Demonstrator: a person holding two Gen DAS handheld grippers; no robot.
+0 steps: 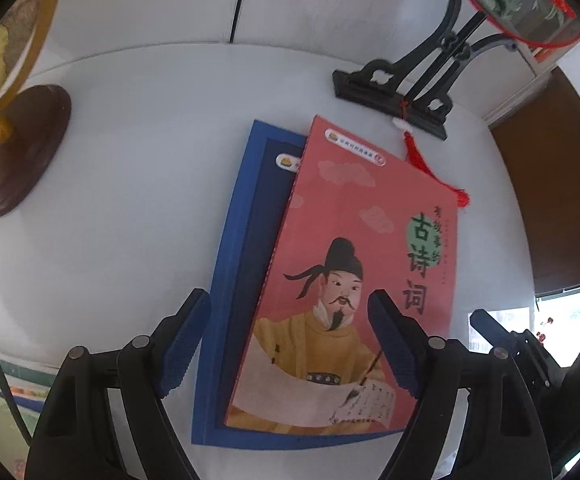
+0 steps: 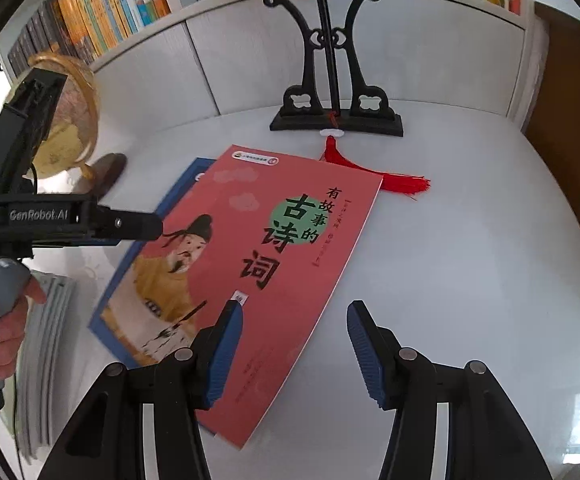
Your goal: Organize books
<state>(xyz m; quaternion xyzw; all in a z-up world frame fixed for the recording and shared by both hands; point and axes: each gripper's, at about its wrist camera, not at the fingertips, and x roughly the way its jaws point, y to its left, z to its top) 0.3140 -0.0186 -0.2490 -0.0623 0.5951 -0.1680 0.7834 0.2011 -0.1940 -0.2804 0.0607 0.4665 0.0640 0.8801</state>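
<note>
A pink book [image 1: 350, 220] with a painted figure in a yellow robe lies askew on a blue book [image 1: 233, 260] on the white table. My left gripper [image 1: 290, 344] hovers over their near end, open, its blue pads apart and touching nothing. In the right wrist view the pink book [image 2: 290, 280] covers most of the blue book [image 2: 103, 322]. My right gripper [image 2: 294, 354] is open above the pink book's near right edge, not pressing on it. A hand holds the left gripper [image 2: 145, 229] over the books' left side.
A globe [image 2: 69, 120] on a brown base [image 1: 21, 148] stands left of the books. A black fan stand [image 2: 336, 120] with a red tassel [image 2: 390, 178] is behind them. Shelved books [image 2: 109, 0] line the back. A stack of thin books [image 2: 45, 340] lies at lower left.
</note>
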